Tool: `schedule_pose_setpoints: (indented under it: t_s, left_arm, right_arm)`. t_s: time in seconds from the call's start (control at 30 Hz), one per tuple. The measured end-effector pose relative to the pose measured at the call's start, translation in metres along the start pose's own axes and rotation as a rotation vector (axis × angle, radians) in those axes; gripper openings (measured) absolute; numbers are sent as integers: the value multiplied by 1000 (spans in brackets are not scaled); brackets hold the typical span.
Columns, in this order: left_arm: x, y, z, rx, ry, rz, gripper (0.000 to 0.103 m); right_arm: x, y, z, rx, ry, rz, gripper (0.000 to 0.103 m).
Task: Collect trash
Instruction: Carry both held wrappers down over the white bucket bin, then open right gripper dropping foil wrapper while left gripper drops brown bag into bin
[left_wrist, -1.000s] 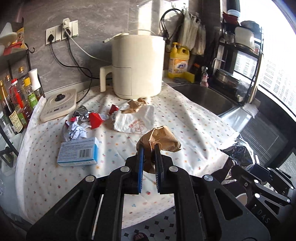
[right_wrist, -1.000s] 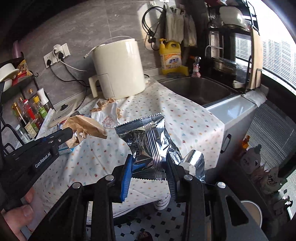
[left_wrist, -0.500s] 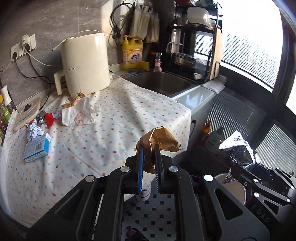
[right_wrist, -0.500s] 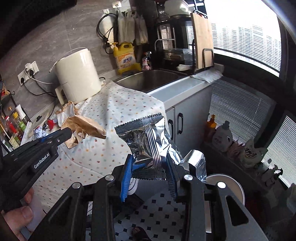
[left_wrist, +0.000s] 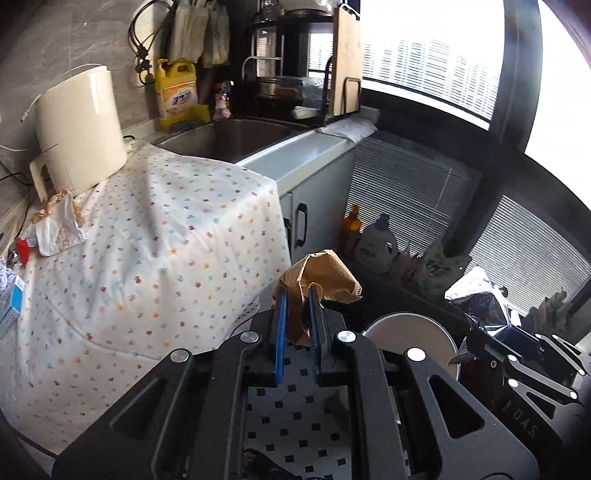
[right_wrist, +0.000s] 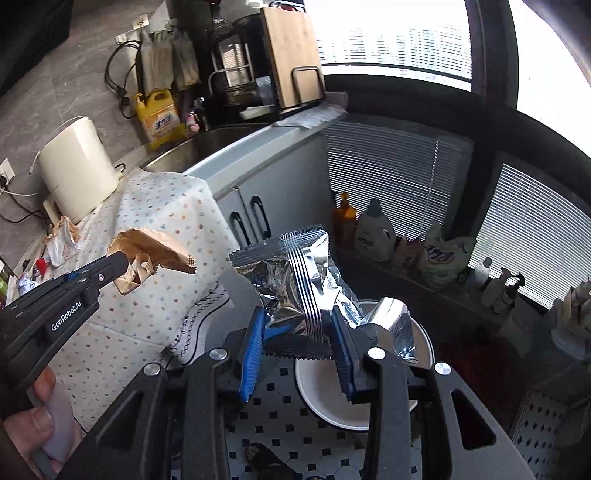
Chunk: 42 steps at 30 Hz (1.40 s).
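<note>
step: carrying trash to bin (right_wrist: 364, 373) | left gripper (left_wrist: 295, 295) clamps paper bag (left_wrist: 317, 273) | right gripper (right_wrist: 299, 328) clamps foil wrapper (right_wrist: 295, 273) | next: probably release above bin

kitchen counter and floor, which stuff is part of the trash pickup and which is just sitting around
Job: brown paper bag, foil wrapper, white bin, white paper bag on the counter.
Lying about: kettle, soap jug, cutting board.

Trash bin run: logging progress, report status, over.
Left gripper shut on brown paper bag. Right gripper shut on foil wrapper, above white bin. Nothing blocking.
</note>
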<state>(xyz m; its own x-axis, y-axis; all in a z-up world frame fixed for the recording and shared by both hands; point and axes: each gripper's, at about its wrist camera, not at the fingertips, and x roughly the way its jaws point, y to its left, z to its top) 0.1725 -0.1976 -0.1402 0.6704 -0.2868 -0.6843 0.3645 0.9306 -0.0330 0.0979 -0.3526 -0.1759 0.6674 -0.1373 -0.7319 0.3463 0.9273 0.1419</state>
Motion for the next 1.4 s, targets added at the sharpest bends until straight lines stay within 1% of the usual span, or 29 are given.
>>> schedule_pose_setpoints:
  t_s: [0.3,0.33,0.5,0.53,0.57,0.77,1.03,1.1,1.13,1.2,1.23,1.27,1.33,1.4]
  left_arm:
    - [52,-41,-15,68,58,-103,11]
    - [58,-45,-18,75,64,-112,11]
    - [86,-60,-28,103,95,-142,11]
    - [90,-62,-29,108,101,-145,11]
    - [94,-65,-30,113,107,-149,11]
    - [109,-80,-39,136,136,-179,11]
    - [118,-105,-51,167,165,-243,11]
    - [119,-111,-53,167,177,-269,12]
    - [120,-113,-54,164,192,-296,13]
    - [118,-115,-55,150,195,-321,16]
    - [117,-116,-56,146,195,-323,23]
    - [116,-116,-56,140,198,-334,33]
    - [113,-114,-56,124,196,-348,45]
    - [110,-112,-57,118,188,-346,47]
  right_arm:
    - [31,-51,-22,91,50,-104,35]
    - [35,-55,-24,97,55,-113,36]
    - [54,-67,-32,125,69,-136,51]
    - [57,-69,-33,125,71,-139,57]
    - [58,-70,-34,127,70,-142,60]
    - [64,-86,-45,162,92,-174,62]
    - [52,-109,-62,207,115,-230,63]
    - [49,-114,-66,212,119,-237,63]
    - [47,-115,-67,216,119,-240,63]
    - [44,-118,-70,222,117,-248,63]
    - [41,-119,-70,224,114,-253,63]
    - [39,-120,-71,225,111,-257,63]
    - [34,-123,-73,230,109,-260,63]
    - [31,-124,-75,231,108,-261,63]
